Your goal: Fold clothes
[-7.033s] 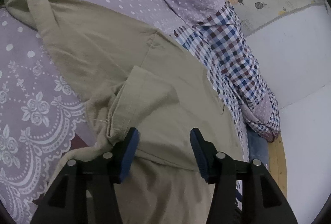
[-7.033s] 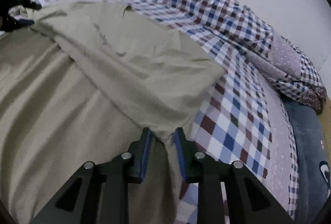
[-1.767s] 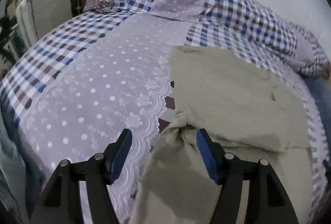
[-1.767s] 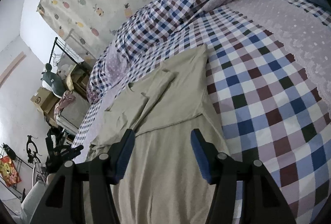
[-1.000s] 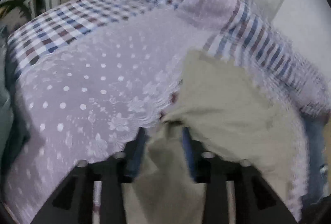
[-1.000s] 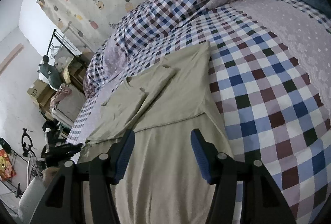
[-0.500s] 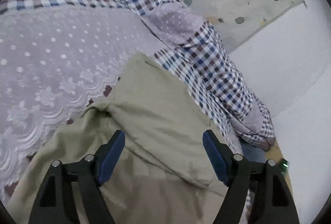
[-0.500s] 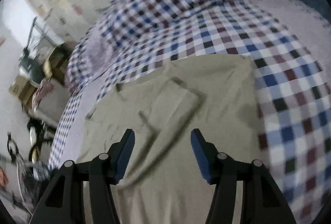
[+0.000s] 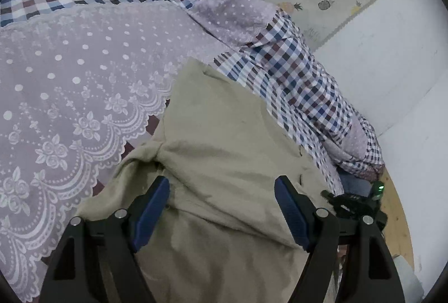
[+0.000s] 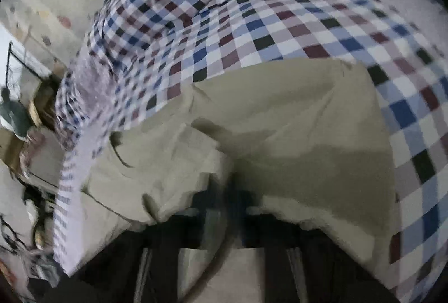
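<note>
Left tongs: spread from a narrow gap a second back to a wide stance, dropped lower over the shirt, blue pads apart with nothing pinched. Swung off the lilac lace cover toward the wall; right tongs' black frame now in the lower right corner of that view.

Right tongs: snapped together from wide apart, pads gone from sight, buried in bunched khaki at the shirt's near edge. Swept in low across the bed; view blurred, shirt now filling the middle, folded sleeve pulled close on the left.
</note>
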`<state>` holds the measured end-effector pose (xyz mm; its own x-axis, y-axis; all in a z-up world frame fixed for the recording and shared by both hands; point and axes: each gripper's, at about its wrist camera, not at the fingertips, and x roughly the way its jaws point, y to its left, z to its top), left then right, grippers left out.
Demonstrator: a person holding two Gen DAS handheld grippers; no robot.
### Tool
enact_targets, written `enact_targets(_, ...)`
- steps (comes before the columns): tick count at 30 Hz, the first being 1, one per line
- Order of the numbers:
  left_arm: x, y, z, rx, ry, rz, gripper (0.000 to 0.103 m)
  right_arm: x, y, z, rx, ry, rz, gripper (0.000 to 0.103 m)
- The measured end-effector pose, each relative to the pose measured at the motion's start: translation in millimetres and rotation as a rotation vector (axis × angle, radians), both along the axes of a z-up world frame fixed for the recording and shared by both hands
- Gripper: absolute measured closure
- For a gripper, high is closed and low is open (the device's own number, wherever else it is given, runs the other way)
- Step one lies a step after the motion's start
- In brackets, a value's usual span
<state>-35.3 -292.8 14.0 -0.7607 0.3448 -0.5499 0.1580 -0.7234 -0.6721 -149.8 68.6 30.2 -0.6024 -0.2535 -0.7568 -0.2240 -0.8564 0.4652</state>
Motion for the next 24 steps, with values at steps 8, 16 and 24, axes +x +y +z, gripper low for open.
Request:
enact_targets(8,2,-2,-1,0.012,0.008,0.000,0.022,75,20,64,0.112,0.102,-0.106,0.101)
enact_targets(16,4,-4,0,0.022,0.008,0.001,0.022,148,43,17,0.120,-0.113,-0.099,0.094)
enact_targets(24,0,-7,3,-0.003,-0.034,-0.008,0.023,158,45,44,0.258,-0.055,-0.068,0.052)
